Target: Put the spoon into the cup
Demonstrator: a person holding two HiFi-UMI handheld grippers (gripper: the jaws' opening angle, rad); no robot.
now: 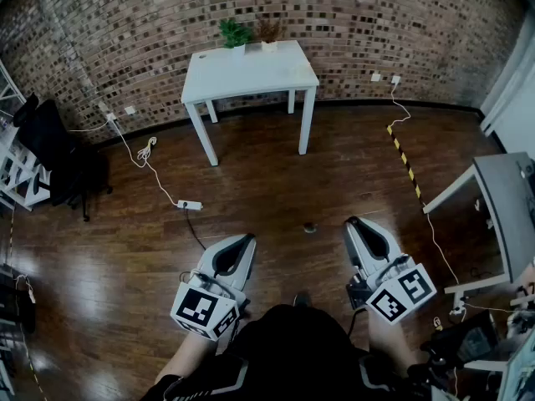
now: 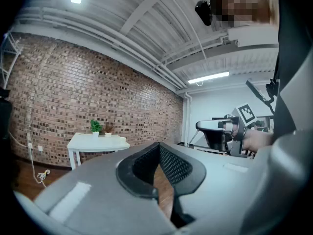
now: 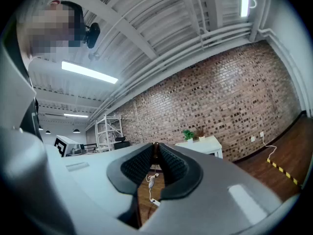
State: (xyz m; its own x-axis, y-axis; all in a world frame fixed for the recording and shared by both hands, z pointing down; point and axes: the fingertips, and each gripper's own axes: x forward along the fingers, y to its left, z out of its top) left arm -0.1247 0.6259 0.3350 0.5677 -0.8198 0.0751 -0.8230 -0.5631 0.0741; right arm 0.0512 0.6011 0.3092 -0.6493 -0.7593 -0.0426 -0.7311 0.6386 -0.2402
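Table [image 1: 251, 69] stands against the brick wall [image 1: 125, 40] at the far side of the floor [image 1: 276, 190], straight ahead; two potted plants [image 1: 235, 33] sit side by side on its back edge, next to the wall. Left of the table: a chair [image 1: 50, 144] near the wall, and a cable [image 1: 142, 153] running from the wall to a power strip [image 1: 190, 205] on the floor, between the table and the left gripper [image 1: 248, 238]. Right of the table: a tape strip [image 1: 404, 161] on the floor, a desk [image 1: 501, 199] at the far right, and the right gripper [image 1: 351, 221] in front, beside the left one.
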